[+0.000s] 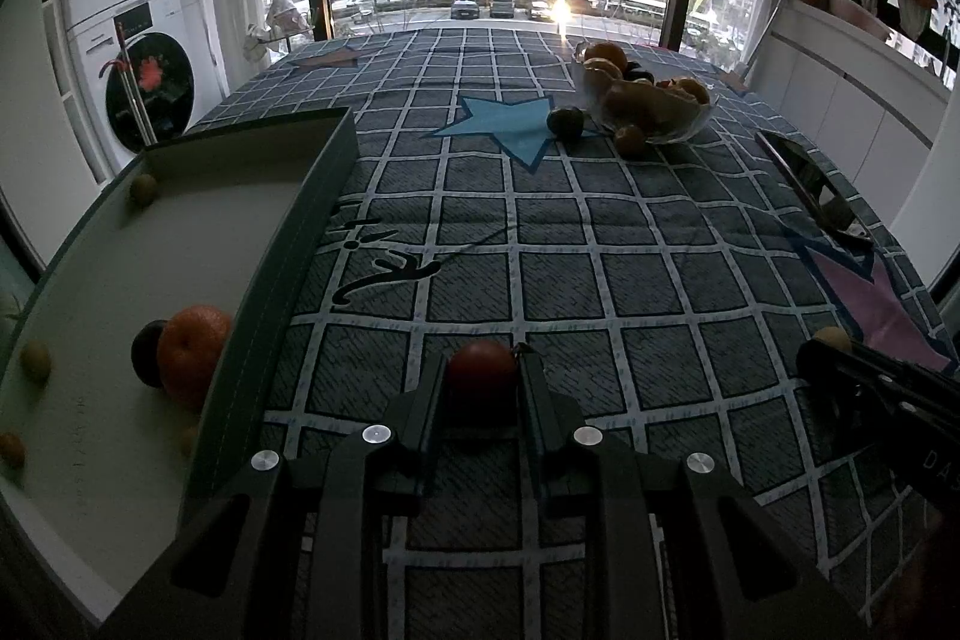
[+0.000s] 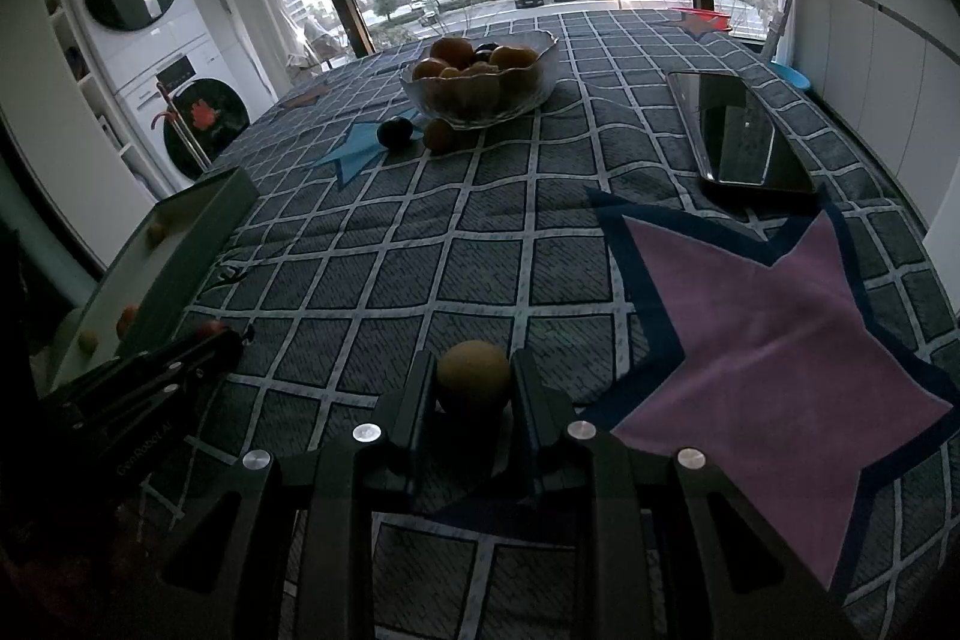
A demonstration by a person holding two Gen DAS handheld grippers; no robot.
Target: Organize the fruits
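Holding one fruit per gripper, both above the checked tablecloth (image 1: 600, 220). Left gripper (image 1: 483, 370) is clamped on a small red fruit (image 1: 482, 366), squeezed between the two fingers. Right gripper (image 2: 474, 382) is clamped on a round tan fruit (image 2: 473, 375), same way.

Key relation: the tray (image 1: 312, 196) lies to the left of both grippers. In the left wrist view its dark side wall runs just beside the left gripper, close on that side, long axis pointing away toward the window. The tray floor already holds an orange (image 1: 192, 346), a dark plum (image 1: 147, 352) touching it, and a few small fruits scattered apart.

Left gripper is clearly the nearer one to the tray. My read: it only needs a short sideways shift over the wall, then release. The right gripper sits further right, near the pink star (image 2: 780, 328) on the cloth, and has the left gripper (image 2: 150, 382) between it and the tray, so it likely goes second or crosses over.

The glass bowl (image 2: 480, 100) is well ahead of both, toward the window, heaped with more orange fruit. A dark plum (image 2: 395, 131) and a small brown fruit (image 2: 439, 135) lie on the cloth just beside the bowl's base. A phone (image 2: 738, 136) lies flat off to the right, clear of the path.

Risk, as I see it: clipping the tray wall if the left gripper goes over low.
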